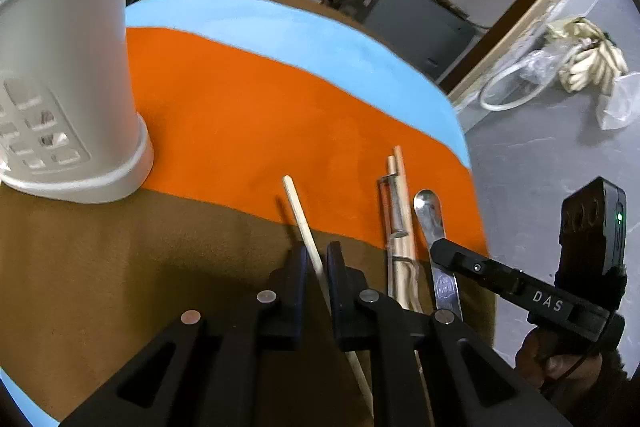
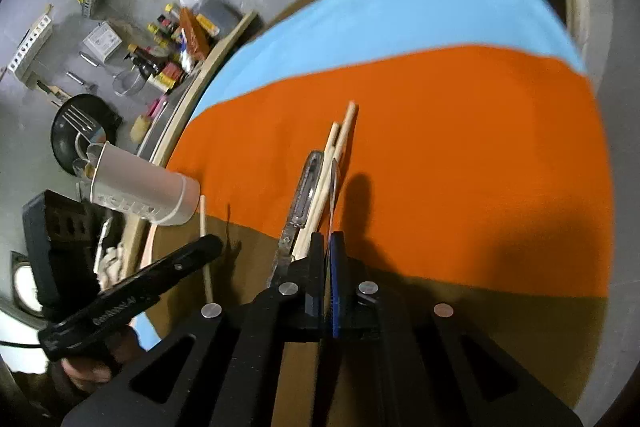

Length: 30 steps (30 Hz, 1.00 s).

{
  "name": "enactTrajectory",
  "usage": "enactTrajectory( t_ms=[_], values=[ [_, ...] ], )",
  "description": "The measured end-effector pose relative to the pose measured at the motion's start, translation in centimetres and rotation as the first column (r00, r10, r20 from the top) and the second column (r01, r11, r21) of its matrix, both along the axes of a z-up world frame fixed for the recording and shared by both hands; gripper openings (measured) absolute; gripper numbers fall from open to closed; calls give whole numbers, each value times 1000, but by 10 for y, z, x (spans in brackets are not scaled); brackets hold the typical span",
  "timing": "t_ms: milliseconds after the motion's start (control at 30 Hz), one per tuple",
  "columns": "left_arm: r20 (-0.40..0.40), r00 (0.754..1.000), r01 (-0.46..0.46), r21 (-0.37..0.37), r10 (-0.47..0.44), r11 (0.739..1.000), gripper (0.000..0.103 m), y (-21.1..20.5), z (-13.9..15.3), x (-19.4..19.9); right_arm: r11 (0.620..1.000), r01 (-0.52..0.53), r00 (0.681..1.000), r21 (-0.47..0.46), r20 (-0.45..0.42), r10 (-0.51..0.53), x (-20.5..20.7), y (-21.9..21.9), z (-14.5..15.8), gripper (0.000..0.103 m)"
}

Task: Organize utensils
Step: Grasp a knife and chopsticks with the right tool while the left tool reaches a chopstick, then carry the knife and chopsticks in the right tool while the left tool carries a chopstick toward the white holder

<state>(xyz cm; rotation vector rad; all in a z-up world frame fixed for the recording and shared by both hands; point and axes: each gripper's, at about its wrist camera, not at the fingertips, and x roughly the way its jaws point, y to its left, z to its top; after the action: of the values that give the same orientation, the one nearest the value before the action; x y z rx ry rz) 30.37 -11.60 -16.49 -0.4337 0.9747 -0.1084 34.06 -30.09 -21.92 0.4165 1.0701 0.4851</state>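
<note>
My left gripper (image 1: 317, 251) is shut on a single wooden chopstick (image 1: 298, 203), whose far tip hangs just above the cloth and casts a shadow. To its right lie a pair of chopsticks (image 1: 401, 187), a metal peeler (image 1: 387, 211) and a steel spoon (image 1: 426, 205). My right gripper (image 2: 329, 237) is shut on the spoon (image 2: 335, 179), seen edge-on; in the left wrist view its fingertips (image 1: 438, 247) sit on the spoon's handle. A pale grey utensil holder (image 1: 68, 67) stands upright at the far left, with a few utensils in it (image 2: 148, 191).
The round table wears an orange (image 1: 260, 115), blue and brown cloth. Its edge (image 1: 476, 195) drops to a grey floor close to the spoon. Bags and a hose lie on the floor at right; shelves with bottles and boxes stand beyond the holder.
</note>
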Motion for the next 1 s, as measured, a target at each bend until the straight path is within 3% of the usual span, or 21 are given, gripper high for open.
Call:
enactTrajectory(
  t_ms=[167, 367, 500, 600, 833, 1000],
  values=[
    [111, 992, 64, -40, -59, 997, 8, 3, 20, -16, 993, 116, 983, -35, 144, -110, -30, -12, 29, 1],
    [225, 967, 118, 5, -116, 993, 6, 8, 51, -36, 973, 230, 927, -24, 309, -212, -57, -17, 70, 1],
    [310, 939, 131, 74, -147, 989, 5, 19, 77, -47, 962, 273, 893, -4, 374, -252, -65, -7, 96, 1],
    [339, 926, 149, 76, -166, 986, 5, 32, 92, -47, 956, 293, 869, -2, 418, -265, -71, 6, 113, 1],
    [445, 888, 99, 53, -112, 994, 5, 83, 131, -59, 953, 302, 808, -27, 538, -241, -87, 57, 167, 1],
    [522, 853, 8, 27, -21, 1000, 5, 135, 160, -62, 963, 267, 766, 22, 602, -226, -92, 89, 204, 1]
  ],
)
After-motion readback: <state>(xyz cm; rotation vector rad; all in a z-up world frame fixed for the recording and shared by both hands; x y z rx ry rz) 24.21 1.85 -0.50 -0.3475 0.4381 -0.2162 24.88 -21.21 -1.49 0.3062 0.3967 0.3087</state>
